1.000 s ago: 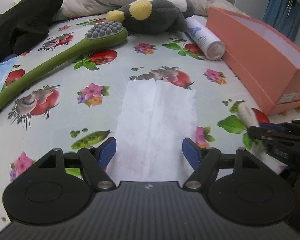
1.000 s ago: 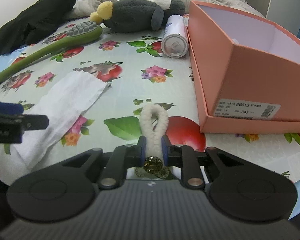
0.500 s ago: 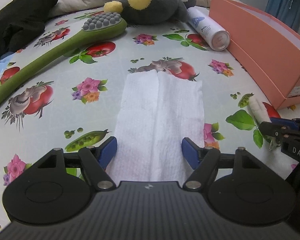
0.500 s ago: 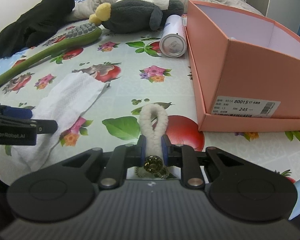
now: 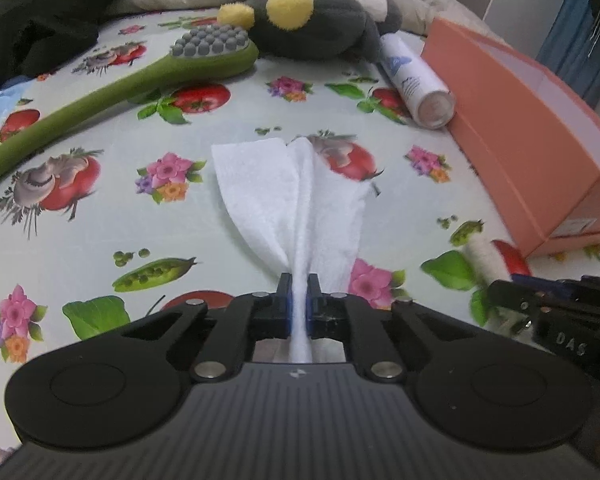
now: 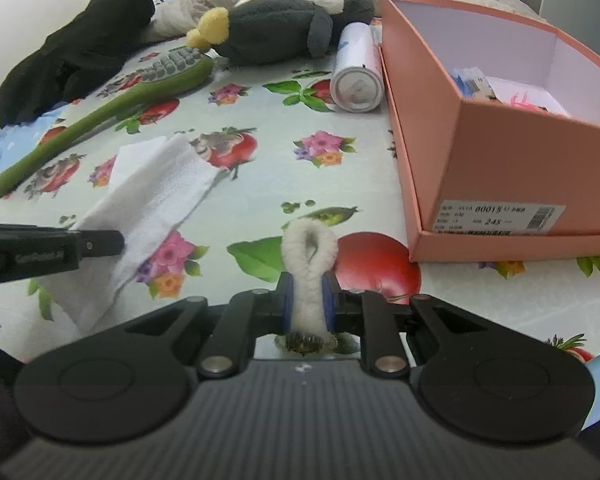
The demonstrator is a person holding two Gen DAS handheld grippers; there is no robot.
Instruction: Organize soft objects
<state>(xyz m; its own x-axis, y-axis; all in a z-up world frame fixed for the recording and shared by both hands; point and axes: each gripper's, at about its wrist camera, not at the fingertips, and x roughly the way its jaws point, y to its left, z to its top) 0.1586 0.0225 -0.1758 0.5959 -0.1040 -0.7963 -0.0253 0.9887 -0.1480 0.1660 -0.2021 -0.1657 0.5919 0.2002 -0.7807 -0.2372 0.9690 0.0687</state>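
My left hand-held gripper point(image 5: 298, 298) just closed, pinching near end of white cloth point(image 5: 300, 196) on table point(image 5: 100, 216), bunching it. Right hand-held gripper point(image 6: 307, 298) grips fluffy loop point(image 6: 309, 248). Pink box point(image 6: 500, 168) next.

Your brush point(image 5: 100, 92) handle runs off frame left. Box point(image 6: 500, 152) contents mostly hidden behind its wall. Label point(image 6: 500, 218) print too small to read.

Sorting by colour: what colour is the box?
Salmon pink box, white inside; clearest in the right wrist view.
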